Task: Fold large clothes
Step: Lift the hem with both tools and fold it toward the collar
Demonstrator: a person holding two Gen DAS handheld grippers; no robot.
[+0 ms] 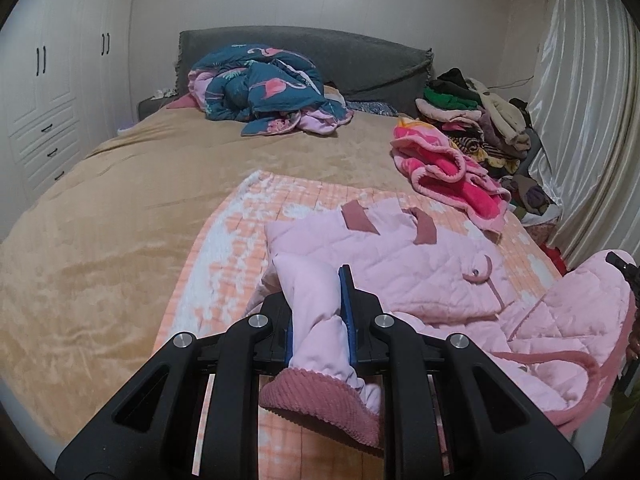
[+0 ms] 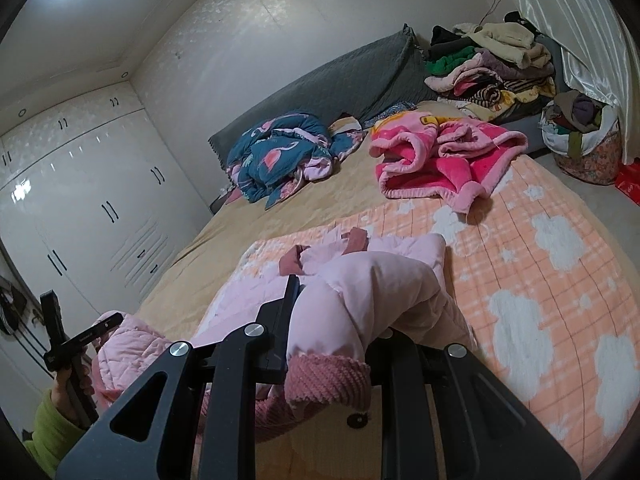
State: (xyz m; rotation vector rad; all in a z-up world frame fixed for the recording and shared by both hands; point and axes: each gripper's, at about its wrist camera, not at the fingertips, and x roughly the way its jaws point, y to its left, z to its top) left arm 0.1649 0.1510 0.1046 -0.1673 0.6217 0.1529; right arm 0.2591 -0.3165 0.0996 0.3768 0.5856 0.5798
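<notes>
Left gripper [image 1: 320,312]: clamped on one jacket [image 1: 420,264] sleeve.
Right gripper [image 2: 336,312]: clamped on the other sleeve.
Risk: cuffs may be pulled free if drawn unevenly.

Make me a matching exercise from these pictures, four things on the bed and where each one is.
Things:
1. pink jacket
2. blue quilt
3. bright pink blanket
4. clothes pile

Places:
A. bunched against the grey headboard
B. stacked in the corner by the curtain
C. on the orange checked blanket, sleeves clamped in both grippers
D. crumpled just in front of the clothes pile

Pairs: 1-C, 2-A, 3-D, 4-B
</notes>
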